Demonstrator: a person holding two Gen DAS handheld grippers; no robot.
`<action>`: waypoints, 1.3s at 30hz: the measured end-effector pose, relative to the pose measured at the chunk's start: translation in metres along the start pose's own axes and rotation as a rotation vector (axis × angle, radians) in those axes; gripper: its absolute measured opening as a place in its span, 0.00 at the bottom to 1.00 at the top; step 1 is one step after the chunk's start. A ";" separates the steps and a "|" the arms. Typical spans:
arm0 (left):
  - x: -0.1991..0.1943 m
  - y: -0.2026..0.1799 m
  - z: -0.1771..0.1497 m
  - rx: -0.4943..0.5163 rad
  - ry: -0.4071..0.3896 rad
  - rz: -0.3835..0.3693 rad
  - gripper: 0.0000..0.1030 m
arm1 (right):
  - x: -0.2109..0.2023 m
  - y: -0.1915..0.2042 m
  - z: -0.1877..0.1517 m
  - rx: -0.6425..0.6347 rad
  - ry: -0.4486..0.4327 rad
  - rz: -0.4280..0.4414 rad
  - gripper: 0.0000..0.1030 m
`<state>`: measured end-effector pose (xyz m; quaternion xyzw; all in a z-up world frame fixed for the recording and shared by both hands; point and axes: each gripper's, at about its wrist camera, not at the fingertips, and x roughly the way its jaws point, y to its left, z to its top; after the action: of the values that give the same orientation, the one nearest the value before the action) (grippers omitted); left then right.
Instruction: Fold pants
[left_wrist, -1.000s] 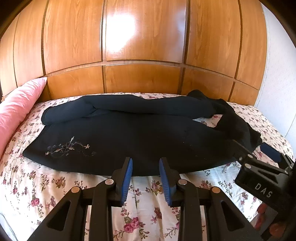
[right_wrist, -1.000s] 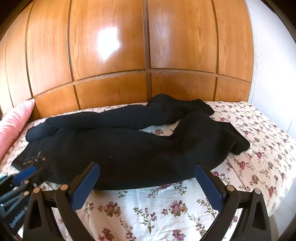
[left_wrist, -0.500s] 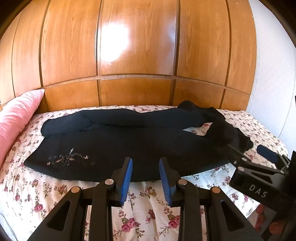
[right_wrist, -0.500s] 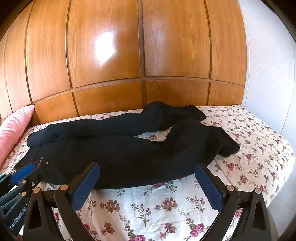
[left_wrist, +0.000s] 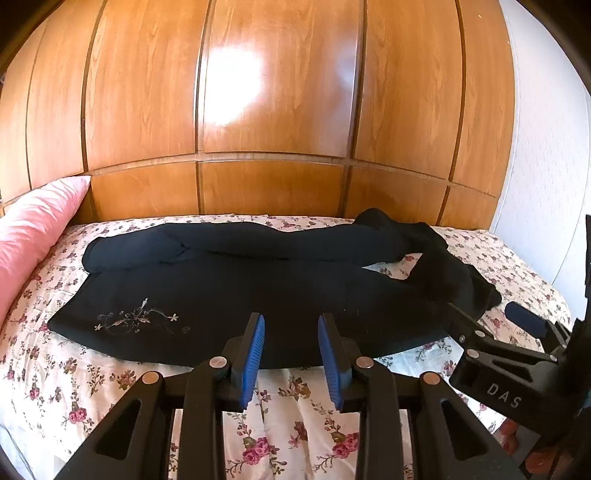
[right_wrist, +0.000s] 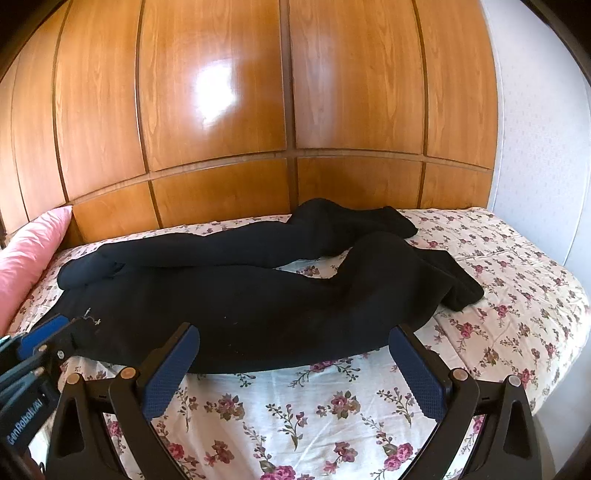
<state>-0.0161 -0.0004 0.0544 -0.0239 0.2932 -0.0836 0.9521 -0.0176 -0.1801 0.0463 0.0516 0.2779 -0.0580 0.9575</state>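
A: What do we have on the bed (left_wrist: 280, 413)?

B: Only the black pants (left_wrist: 258, 295), spread on the flowered sheet; we see no box or basket holding anything. A pink pillow (left_wrist: 33, 236) leans at the left end, and the wooden wall panels (left_wrist: 273, 92) rise just behind the mattress.

A: Anything between us and the cloth?

B: Only bare sheet. Our left gripper (left_wrist: 291, 350) hovers at the near hem with its blue pads a narrow gap apart, holding nothing. Our right gripper (right_wrist: 295, 363) stands spread wide, also holding nothing, in front of the near edge (right_wrist: 280, 365).

A: How do the pants lie?

B: Lengthwise across the bed, left to right. The embroidered flower patch (left_wrist: 136, 319) sits toward the pillow end; the two legs run rightward, the far one (right_wrist: 229, 243) along the wall side, both ends bunched and bent at the right (right_wrist: 458, 288).
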 end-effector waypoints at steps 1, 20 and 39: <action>-0.001 0.000 0.000 0.000 -0.001 -0.003 0.29 | -0.001 -0.001 -0.001 0.002 -0.002 0.004 1.00; 0.034 0.040 -0.008 -0.192 0.195 -0.186 0.56 | 0.018 -0.008 -0.008 0.010 0.064 0.052 1.00; 0.046 0.229 -0.047 -0.747 0.098 0.020 0.55 | 0.088 -0.212 -0.019 0.668 0.197 0.101 1.00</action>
<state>0.0286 0.2176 -0.0317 -0.3625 0.3489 0.0374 0.8634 0.0167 -0.3944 -0.0312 0.3810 0.3317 -0.0932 0.8580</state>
